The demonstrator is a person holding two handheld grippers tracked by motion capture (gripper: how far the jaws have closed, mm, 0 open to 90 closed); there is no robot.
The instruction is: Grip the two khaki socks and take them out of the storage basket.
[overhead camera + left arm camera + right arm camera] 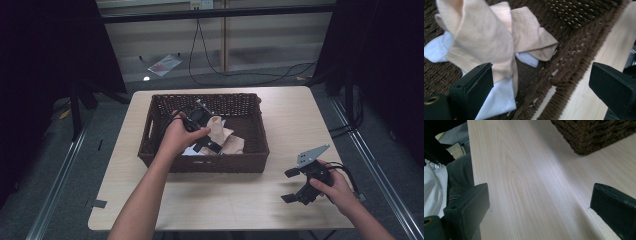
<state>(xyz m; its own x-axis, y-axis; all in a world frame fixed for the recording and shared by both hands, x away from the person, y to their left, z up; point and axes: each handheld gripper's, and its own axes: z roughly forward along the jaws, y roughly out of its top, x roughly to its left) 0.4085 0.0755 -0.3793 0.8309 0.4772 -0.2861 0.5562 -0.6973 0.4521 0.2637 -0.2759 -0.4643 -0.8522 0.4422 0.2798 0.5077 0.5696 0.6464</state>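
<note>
The light wooden table (280, 115) carried a dark wicker basket (250, 112) at centre. Inside lay beige socks (484, 37) over white socks (499, 100). The left gripper (202, 137), jaws spread, hung above them, seemingly about to pick; closing on one sock comes next. The right gripper (294, 185), at four o'clock, sat spread and empty.

Light wood-grain table (280, 115) with rounded corners carries a dark brown woven basket (250, 145) sitting directly on it, left of centre toward the far edge, while the near and right-hand stretches of the tabletop are bare wood right up to the basket's base.
</note>
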